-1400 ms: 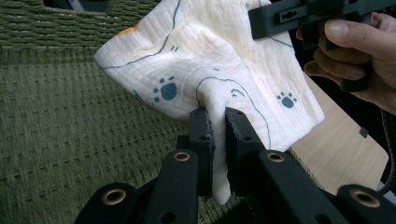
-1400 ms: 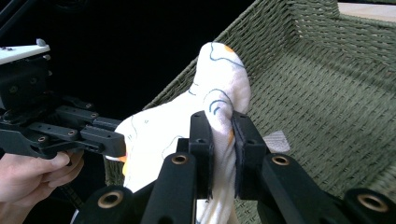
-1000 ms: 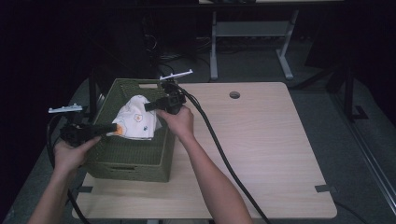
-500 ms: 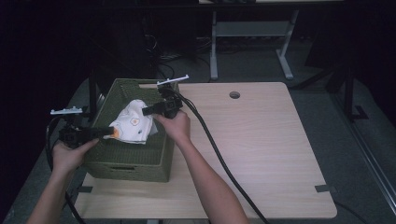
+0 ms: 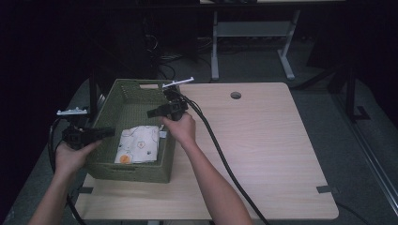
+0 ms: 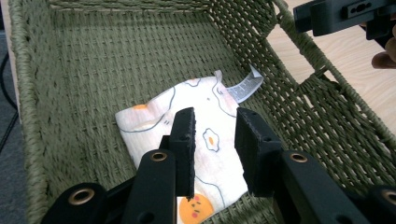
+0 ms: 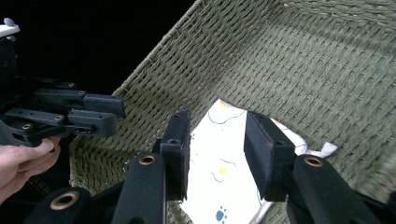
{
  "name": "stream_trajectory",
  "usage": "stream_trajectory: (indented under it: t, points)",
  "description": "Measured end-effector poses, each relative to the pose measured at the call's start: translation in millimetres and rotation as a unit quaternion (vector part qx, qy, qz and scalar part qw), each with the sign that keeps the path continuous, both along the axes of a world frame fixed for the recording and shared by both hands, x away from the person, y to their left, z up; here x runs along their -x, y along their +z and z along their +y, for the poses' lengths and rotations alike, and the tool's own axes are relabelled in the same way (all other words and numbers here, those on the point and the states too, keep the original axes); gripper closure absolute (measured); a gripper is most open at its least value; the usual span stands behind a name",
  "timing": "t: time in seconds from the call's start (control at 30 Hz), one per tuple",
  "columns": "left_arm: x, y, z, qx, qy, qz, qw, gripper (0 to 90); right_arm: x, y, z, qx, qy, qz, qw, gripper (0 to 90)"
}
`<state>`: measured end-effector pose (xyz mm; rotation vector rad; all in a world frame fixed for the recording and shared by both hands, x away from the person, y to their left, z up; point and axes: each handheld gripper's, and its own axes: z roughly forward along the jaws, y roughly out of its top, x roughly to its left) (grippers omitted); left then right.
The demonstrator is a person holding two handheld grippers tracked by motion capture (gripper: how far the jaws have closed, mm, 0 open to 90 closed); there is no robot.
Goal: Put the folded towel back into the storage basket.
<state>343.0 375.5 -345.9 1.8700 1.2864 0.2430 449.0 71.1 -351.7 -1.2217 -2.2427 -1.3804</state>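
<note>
We see both grippers up over the green woven basket (image 5: 141, 171), nothing gripped.

Left gripper (image 6: 215, 140): jaws parted with a moderate gap, empty. In its own view the folded white cloth (image 6: 196, 154) with egg prints lies flat on the basket floor, below and beyond the fingertips, not touching them. A grey label tab (image 6: 245, 86) sticks out of the cloth's far corner, against the basket wall.

Right gripper (image 7: 217, 149): jaws also parted, empty. The cloth sits past and under its fingertips on the basket floor.

High view: left gripper (image 5: 101, 132) is at the basket's left rim, right gripper (image 5: 155, 112) over the right rim; the cloth (image 5: 138, 144) lies between and below the two sets of fingers, nearer the front wall. The basket sits on the left of the wooden table (image 5: 263, 140).
</note>
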Motion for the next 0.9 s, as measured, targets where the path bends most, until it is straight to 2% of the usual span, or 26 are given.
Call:
stream_trajectory:
  t: [0.13,0.4,0.57,0.9]
  points:
    - [1.8,1.3,-0.8,0.004,-0.001,-0.003,1.0000,68.6,1.0,1.4,-3.4,-0.002,0.001,-0.001,1.0000,60.3]
    - [3.4,3.7,-5.5,0.015,-0.011,-0.010,0.9998,61.4,4.6,6.6,-17.7,-0.016,0.011,-0.002,0.9998,57.0]
    - [3.8,3.8,-9.0,0.038,-0.011,-0.014,0.9991,55.2,6.0,8.1,-30.9,-0.026,0.014,0.001,0.9995,51.9]
    - [5.5,7.5,-19.4,0.038,-0.011,-0.023,0.9989,44.7,11.0,11.9,-53.1,-0.033,0.016,-0.009,0.9993,47.8]
